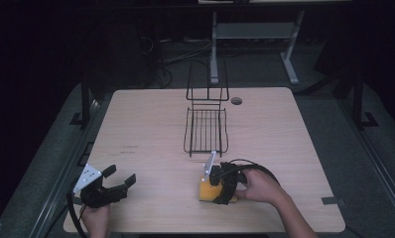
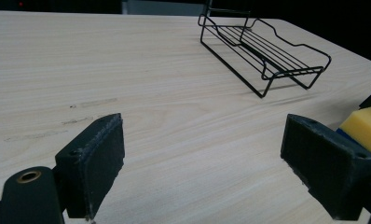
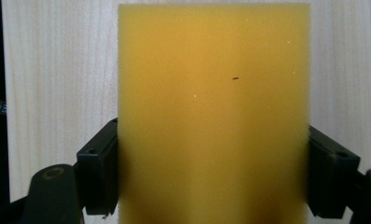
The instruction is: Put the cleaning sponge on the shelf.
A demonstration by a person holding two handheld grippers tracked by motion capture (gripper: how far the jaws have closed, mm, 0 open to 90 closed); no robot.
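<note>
We are watching the right gripper (image 1: 216, 191) near the table's (image 1: 146, 129) front edge, right of centre, and its jaws are pressing against both sides of a yellow sponge (image 3: 214, 112) that is lying flat on the wood. Over at the front left corner the left gripper (image 1: 120, 177) is hovering with its jaws spread wide, gripping nothing. A black wire rack (image 1: 206, 130) is sitting toward the back edge, centre.

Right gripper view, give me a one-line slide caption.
Right gripper with both jaws against the sides of a yellow sponge over the wooden table.
</note>
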